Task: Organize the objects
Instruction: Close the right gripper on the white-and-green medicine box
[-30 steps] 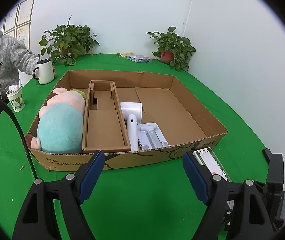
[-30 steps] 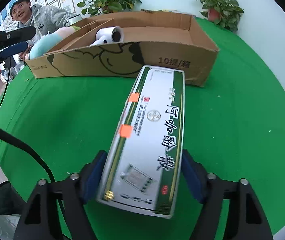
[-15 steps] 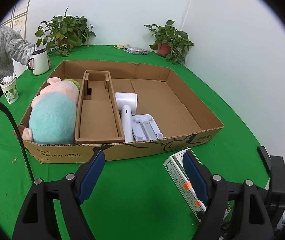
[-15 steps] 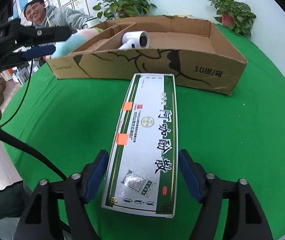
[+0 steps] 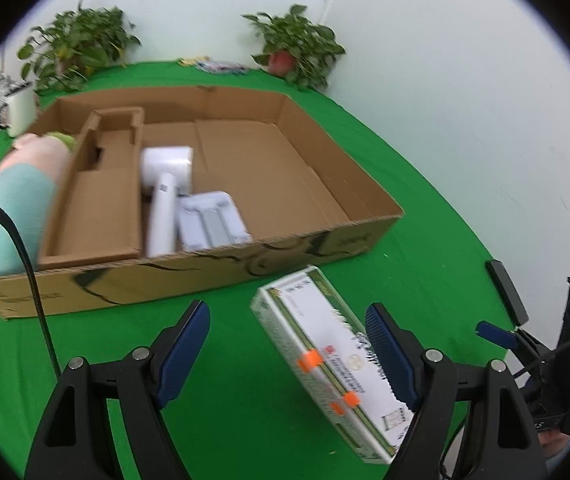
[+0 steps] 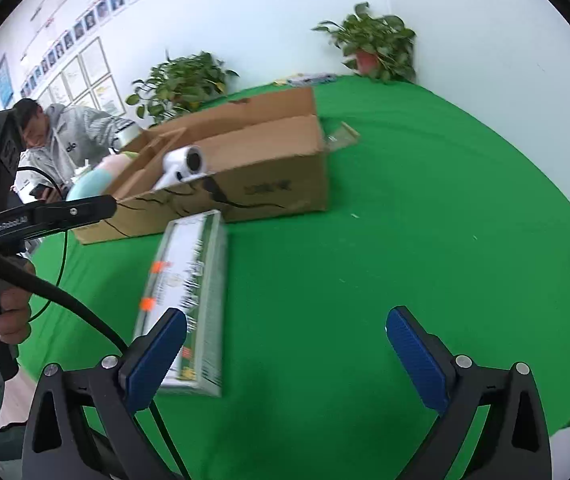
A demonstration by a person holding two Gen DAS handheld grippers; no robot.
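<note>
1. Your right gripper has its blue pads spread wide with nothing between them; the left pad overlaps the near end of the green-and-white box, though you cannot tell from this view whether it touches.
2. Your left gripper is also spread apart and empty; the same green-and-white box shows between and behind its fingers, closer to the right pad.
3. The box is long and flat, with two orange tabs along one edge; whether it rests on the green table or hangs above it, the frames do not settle; both views are blurred.
4. Its far end points toward the cardboard tray, just beside the tray's near wall and outside it.
5. Inside the tray, a white hair dryer lies against the right side of a cardboard insert; a pale plastic case sits just beside the dryer's handle.
6. A plush toy, pink and teal, fills the left compartment.
7. The tray's right section shows only bare cardboard floor.
8. Two potted plants stand at the table's far edge; a white mug is near the tray's far left corner.
9. A man in a grey hoodie sits behind the tray.
</note>
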